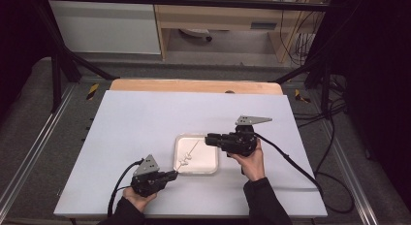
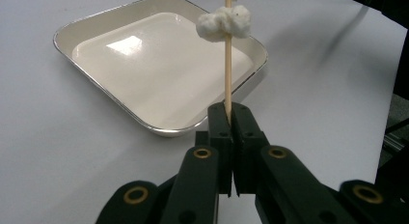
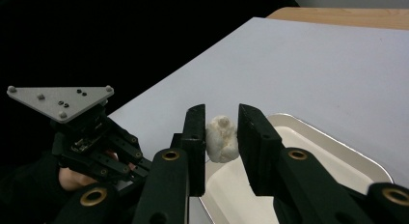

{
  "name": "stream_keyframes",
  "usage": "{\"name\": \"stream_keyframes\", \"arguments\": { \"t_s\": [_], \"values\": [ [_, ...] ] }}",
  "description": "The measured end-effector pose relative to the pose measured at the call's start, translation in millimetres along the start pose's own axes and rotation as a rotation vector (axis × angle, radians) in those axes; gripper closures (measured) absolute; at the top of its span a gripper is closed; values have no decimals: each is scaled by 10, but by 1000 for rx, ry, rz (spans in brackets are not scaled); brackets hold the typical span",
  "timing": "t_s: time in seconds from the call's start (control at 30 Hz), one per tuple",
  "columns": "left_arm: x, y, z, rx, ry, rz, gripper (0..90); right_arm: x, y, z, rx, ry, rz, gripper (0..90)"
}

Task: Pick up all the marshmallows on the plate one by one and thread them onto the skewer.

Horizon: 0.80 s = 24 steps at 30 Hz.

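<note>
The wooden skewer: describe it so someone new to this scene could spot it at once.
On the white table lies a shallow white tray. At its near left corner the left tongs clamp the skewer, which slants up over the tray. It is the one thin pale stick, threaded with white lumps.

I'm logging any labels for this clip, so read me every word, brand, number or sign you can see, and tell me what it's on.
No readable text anywhere.
The tray, the skewer and the white lumps bear no print.
The left gripper and right gripper show screws, no lettering.
The yellow and black markers beside the table are stripes, not words.
The pale panel on the far shelf is too small to read.
</note>
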<state>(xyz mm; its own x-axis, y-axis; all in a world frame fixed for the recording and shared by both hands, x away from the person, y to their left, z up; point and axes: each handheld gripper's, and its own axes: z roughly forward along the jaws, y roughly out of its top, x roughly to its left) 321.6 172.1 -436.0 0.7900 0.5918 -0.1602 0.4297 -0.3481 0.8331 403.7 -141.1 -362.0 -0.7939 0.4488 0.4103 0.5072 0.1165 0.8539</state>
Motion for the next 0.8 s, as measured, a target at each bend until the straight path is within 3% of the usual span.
{"name": "stream_keyframes", "arguments": {
  "t_s": [0.47, 0.8],
  "values": [
    [-1, 3, -3, -4, -4, 1, 884, -115, 31, 175, -12, 54, 69, 739],
    [-6, 0, 10, 9, -5, 6, 884, -127, -10, 237, 10, 88, 89, 742]
  ]
}}
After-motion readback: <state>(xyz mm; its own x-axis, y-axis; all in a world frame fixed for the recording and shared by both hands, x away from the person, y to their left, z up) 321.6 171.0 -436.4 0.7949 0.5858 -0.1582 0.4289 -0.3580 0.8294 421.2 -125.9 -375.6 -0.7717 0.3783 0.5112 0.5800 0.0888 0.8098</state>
